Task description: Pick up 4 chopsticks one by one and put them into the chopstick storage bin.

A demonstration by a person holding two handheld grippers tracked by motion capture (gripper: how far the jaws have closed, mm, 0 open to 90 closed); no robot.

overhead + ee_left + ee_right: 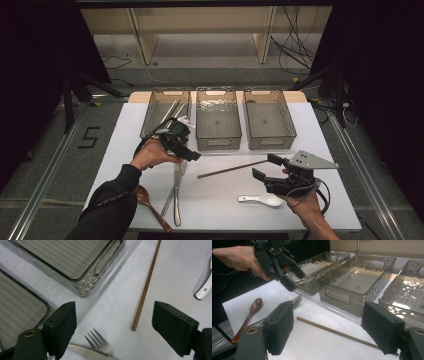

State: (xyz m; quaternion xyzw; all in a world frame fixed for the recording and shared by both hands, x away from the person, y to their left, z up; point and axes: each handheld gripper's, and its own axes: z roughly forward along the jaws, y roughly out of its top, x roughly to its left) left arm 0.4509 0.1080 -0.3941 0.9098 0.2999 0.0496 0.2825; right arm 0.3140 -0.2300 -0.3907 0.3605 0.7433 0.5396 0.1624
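Observation:
My left gripper (184,149) (115,312) hovers open over the tines of a metal fork (99,343) and the serrated tip of a knife (83,352), in front of the left bin (165,111). Nothing sits between its jaws. A brown chopstick (232,169) (146,285) (337,332) lies on the white mat between the two hands. Open as well, my right gripper (267,167) (329,312) is just beyond the chopstick's right end, and its jaws point toward that stick. The left gripper (295,277) also appears at upper left in the right gripper view.
Three clear grey bins stand in a row at the back: the left one holds metal sticks, while the middle (217,117) and right (269,117) look empty. A white spoon (260,200), a wooden spoon (150,202) (249,315) and the fork-and-knife pair (176,192) lie near the front.

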